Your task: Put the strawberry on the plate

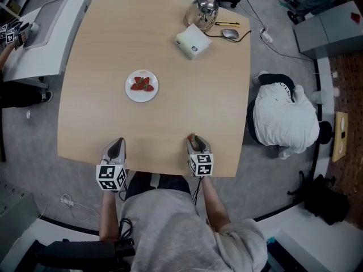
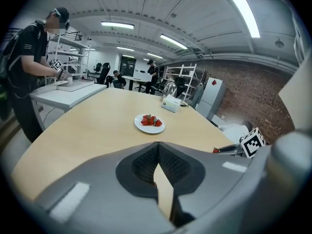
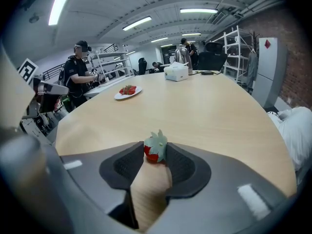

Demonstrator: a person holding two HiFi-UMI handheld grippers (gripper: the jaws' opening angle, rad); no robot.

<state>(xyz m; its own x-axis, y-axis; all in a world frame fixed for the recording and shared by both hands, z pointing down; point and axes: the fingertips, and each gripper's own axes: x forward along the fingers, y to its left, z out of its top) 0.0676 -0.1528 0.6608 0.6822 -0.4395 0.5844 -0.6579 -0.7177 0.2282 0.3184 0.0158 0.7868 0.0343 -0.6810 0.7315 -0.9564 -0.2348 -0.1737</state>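
**Inspector:** Condition of the right gripper (image 1: 193, 140)?

**Assistant:** At the near edge of the table (image 1: 187, 89). Jaws set wide. One strawberry (image 3: 155, 150) sits between their tips, green cap toward the camera, close against both pads. No firm clamp on it is evident.

**Inspector:** Left gripper (image 2: 157, 144)?

**Assistant:** Also at the near edge, to the left of the right one and apart from it. Jaw tips meet and there is nothing between them.

**Inspector:** The plate (image 1: 129, 93)?

**Assistant:** White, at mid-table, left of centre, well apart from both grippers. Strawberries (image 1: 142, 84) already lie on it.

**Inspector:** Anything else on the table?

**Assistant:** A white box (image 1: 193, 41) and a metal kettle (image 1: 204, 9) at the far side.
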